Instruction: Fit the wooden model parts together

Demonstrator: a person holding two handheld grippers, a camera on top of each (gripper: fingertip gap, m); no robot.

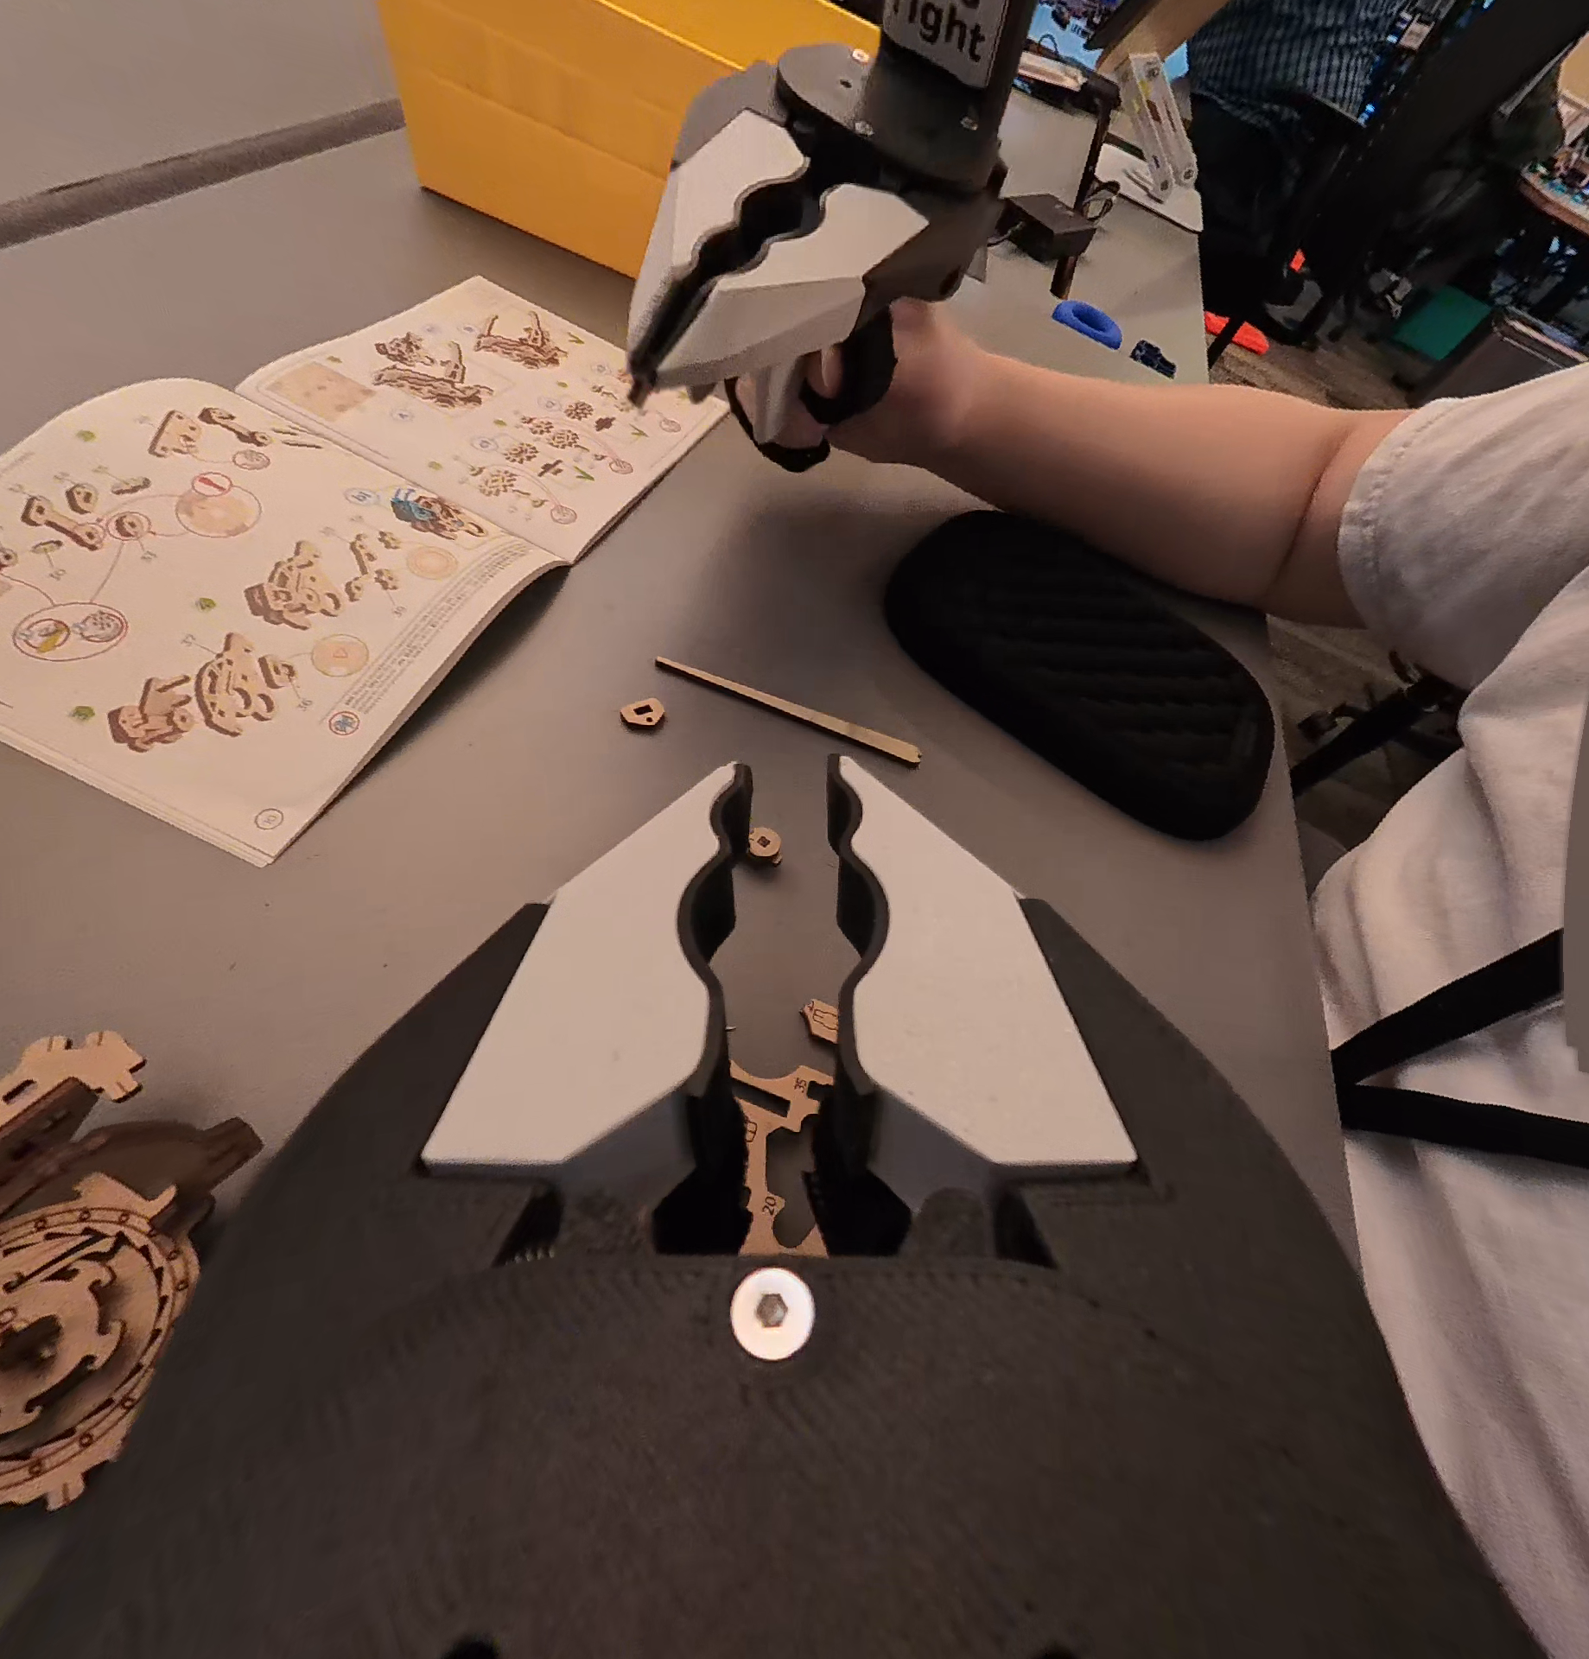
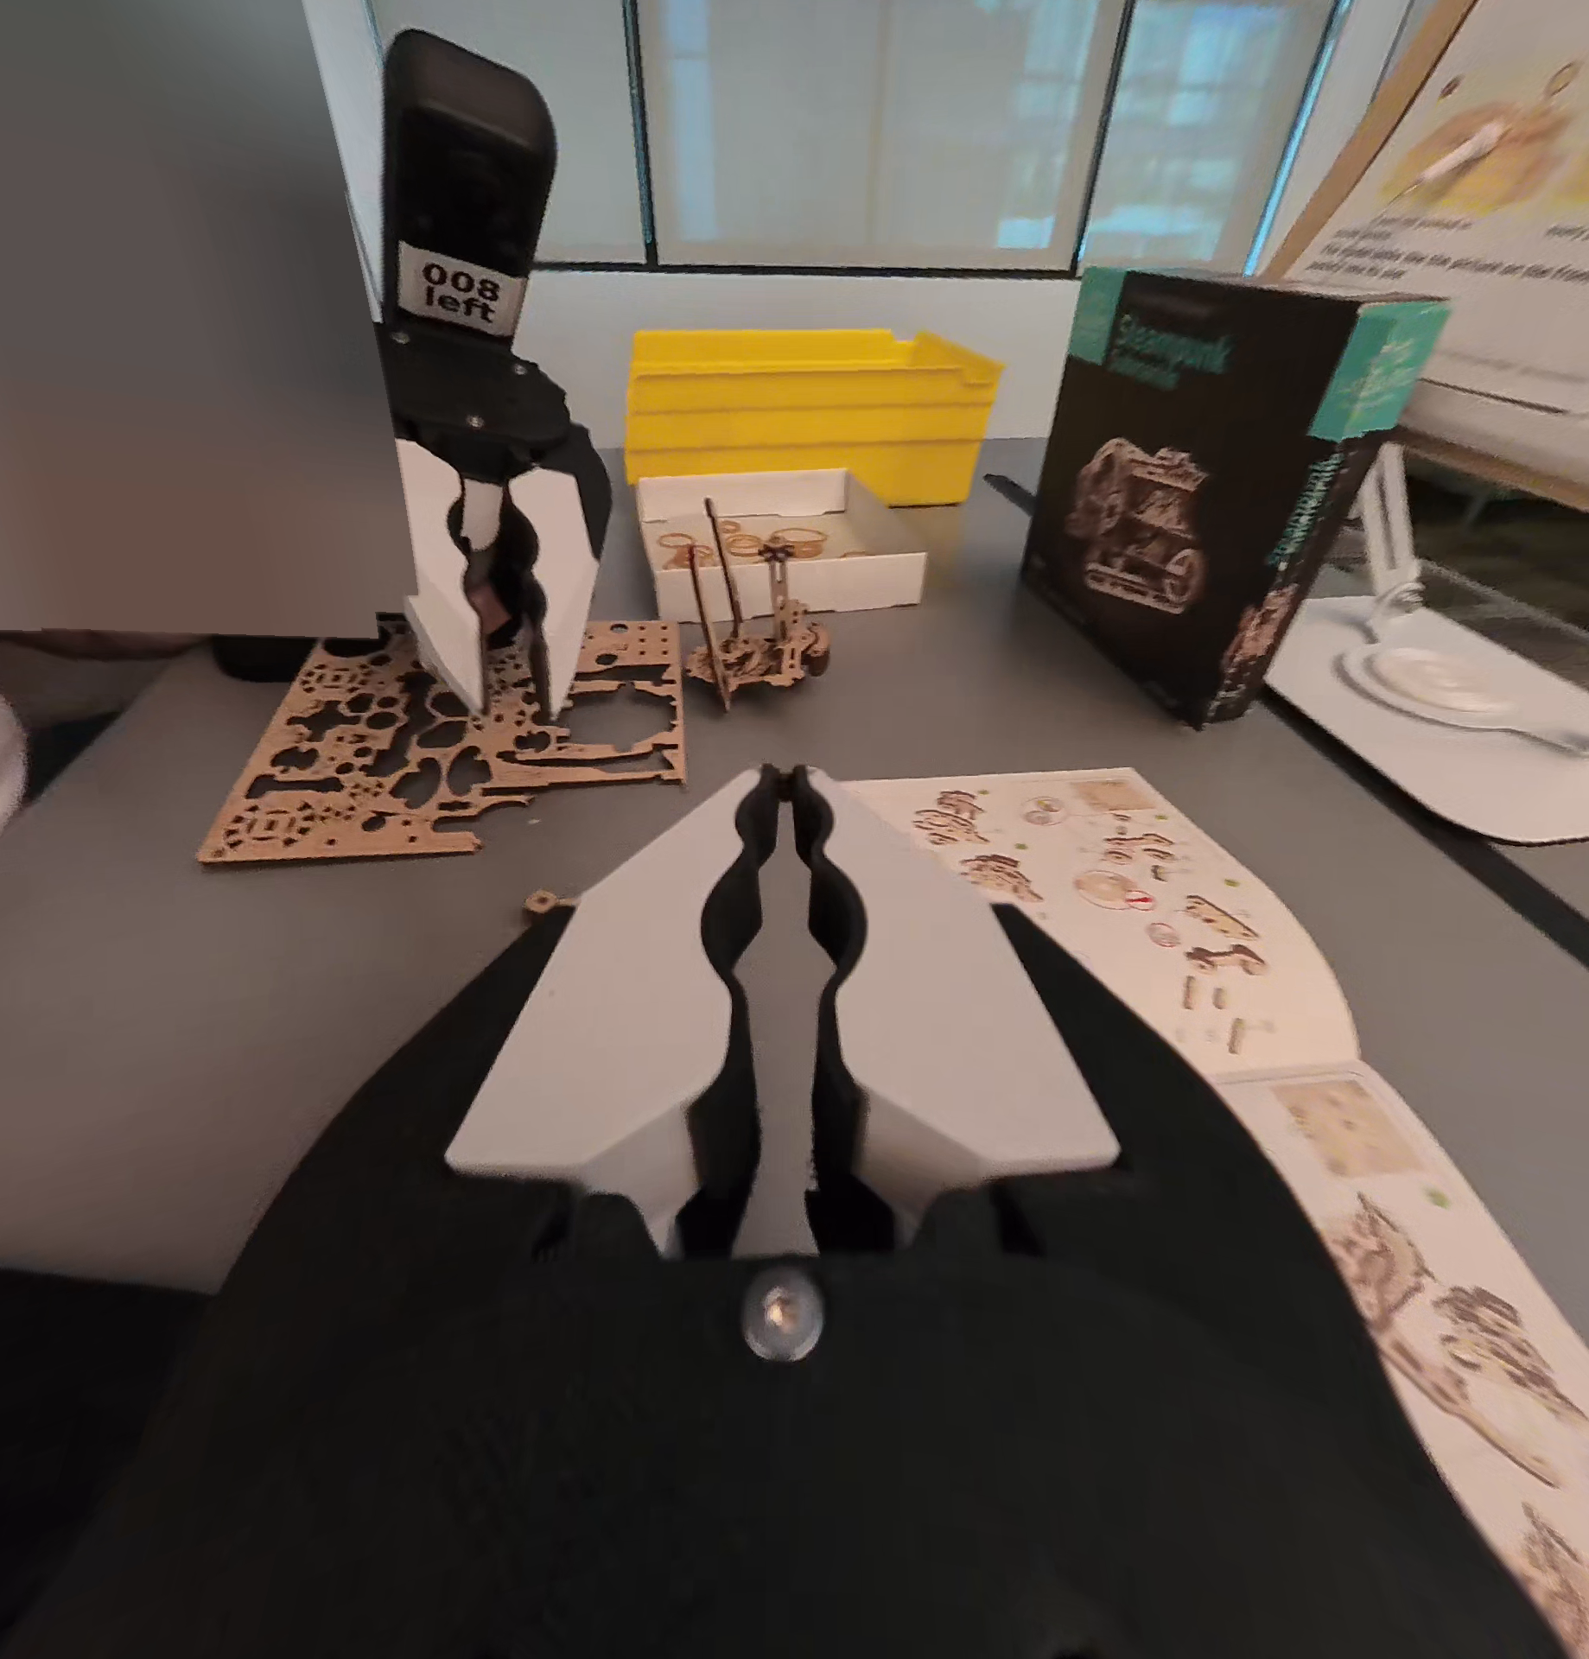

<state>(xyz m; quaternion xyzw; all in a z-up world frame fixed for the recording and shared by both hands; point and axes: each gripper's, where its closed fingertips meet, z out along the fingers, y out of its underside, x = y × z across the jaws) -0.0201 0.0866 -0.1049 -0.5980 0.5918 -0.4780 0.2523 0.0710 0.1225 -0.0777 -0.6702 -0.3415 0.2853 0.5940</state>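
Left claw part-open over the sheet, right claw pinched shut in the air

Your left gripper (image 1: 789,774) has a narrow gap between its tips and holds nothing, pointing down at the punched-out wooden sheet (image 2: 449,763), with a small round piece (image 1: 763,844) lying on the table (image 1: 467,862) between the fingers. Just past the tips there's another tiny piece (image 1: 643,715) and a thin wooden stick (image 1: 786,709), with a black pad (image 1: 1087,664) beside that. Your right gripper (image 2: 783,772) is closed, tips nearly touching; can't tell if anything's in there. It hangs above the open manual (image 1: 261,574). The half-built model (image 2: 755,651) stands near the white tray (image 2: 862,574) and the yellow bin (image 2: 799,422); the kit box (image 2: 1221,503) is upright off to the right.
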